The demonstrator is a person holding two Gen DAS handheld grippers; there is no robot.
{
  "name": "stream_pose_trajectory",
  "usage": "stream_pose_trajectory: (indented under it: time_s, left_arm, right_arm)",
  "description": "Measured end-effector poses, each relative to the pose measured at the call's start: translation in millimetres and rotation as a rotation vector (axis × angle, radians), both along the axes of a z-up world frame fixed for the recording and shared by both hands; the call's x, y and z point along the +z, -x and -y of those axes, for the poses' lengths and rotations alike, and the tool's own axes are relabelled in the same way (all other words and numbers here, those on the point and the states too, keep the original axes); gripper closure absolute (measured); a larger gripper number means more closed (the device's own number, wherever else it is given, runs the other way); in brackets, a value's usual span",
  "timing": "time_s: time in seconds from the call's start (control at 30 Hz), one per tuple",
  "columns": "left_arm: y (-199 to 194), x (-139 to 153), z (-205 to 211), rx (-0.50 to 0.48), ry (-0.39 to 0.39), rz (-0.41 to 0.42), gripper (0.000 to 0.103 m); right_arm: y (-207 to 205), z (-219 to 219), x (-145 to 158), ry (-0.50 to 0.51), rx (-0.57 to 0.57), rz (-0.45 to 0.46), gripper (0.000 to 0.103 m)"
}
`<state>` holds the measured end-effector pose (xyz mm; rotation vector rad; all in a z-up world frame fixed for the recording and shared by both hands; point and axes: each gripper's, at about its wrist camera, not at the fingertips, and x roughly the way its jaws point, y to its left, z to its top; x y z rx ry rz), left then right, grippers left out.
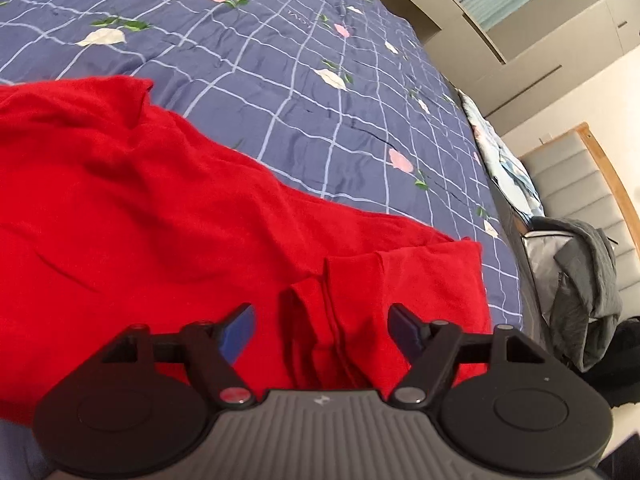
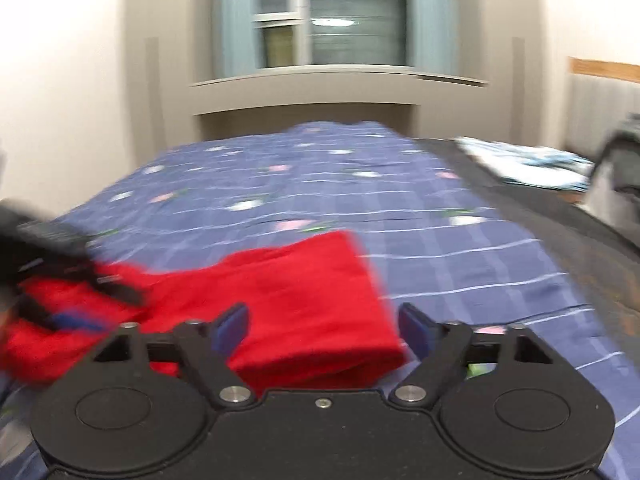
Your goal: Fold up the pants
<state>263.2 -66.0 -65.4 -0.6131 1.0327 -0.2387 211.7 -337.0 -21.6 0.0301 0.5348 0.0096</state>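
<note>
The red pants [image 1: 132, 208] lie spread on a blue checked bedspread [image 1: 304, 80], with a bunched fold of cloth near their right end. My left gripper [image 1: 322, 328] hovers over that fold, its blue pads wide apart and pressing on nothing. In the blurred right wrist view, the pants [image 2: 296, 292] show a straight folded end towards the right. My right gripper [image 2: 322, 324] stands open just above that end, and no cloth is pinched. The left gripper [image 2: 60, 272] appears there as a dark blur over the pants at the left.
The bedspread [image 2: 460, 248] stretches far beyond the pants. A grey jacket [image 1: 588, 280] hangs off the bed's right side beside a padded headboard [image 1: 580, 184]. A light patterned pillow [image 2: 528, 160] lies at the right. A window [image 2: 328, 20] and ledge stand behind the bed.
</note>
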Motion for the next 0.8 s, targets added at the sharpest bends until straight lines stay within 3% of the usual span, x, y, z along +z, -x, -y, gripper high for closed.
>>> stream_pose_trajectory:
  time_s: [0.13, 0.2, 0.27, 0.4, 0.5, 0.6, 0.7, 0.8]
  left_arm:
    - [-3.2, -3.5, 6.7, -0.028, -0.016, -0.027, 0.029]
    - [-2.8, -3.0, 13.5, -0.057, -0.054, -0.019, 0.044]
    - [-3.4, -4.3, 19.9, -0.094, -0.077, -0.02, 0.07]
    - [-1.9, -0.4, 24.5, -0.112, -0.082, -0.003, 0.088]
    - [1.1, 4.2, 19.5, -0.116, -0.072, 0.007, 0.091]
    - [1.1, 3.6, 19.1, -0.113, -0.069, 0.004, 0.091]
    - [2.5, 3.1, 22.2, -0.119, -0.088, 0.007, 0.092]
    - [4.1, 5.1, 22.4, -0.118, -0.089, 0.011, 0.092]
  right_arm:
    - [-31.8, 21.1, -13.7, 0.039, -0.105, -0.052, 0.014]
    - [-41.8, 24.5, -25.3, 0.091, -0.126, -0.102, 0.013]
    - [-48.1, 24.6, -38.8, 0.128, -0.126, -0.144, 0.01]
    - [-45.4, 26.6, -46.3, 0.116, -0.151, -0.143, 0.006]
    - [-26.9, 26.2, -33.6, 0.067, -0.144, -0.076, 0.006]
    - [-6.2, 22.1, -28.8, 0.062, -0.099, -0.066, 0.003]
    - [3.9, 20.7, -37.8, 0.084, -0.101, -0.111, 0.001]
    - [4.8, 30.8, -46.8, 0.065, -0.177, -0.18, 0.003]
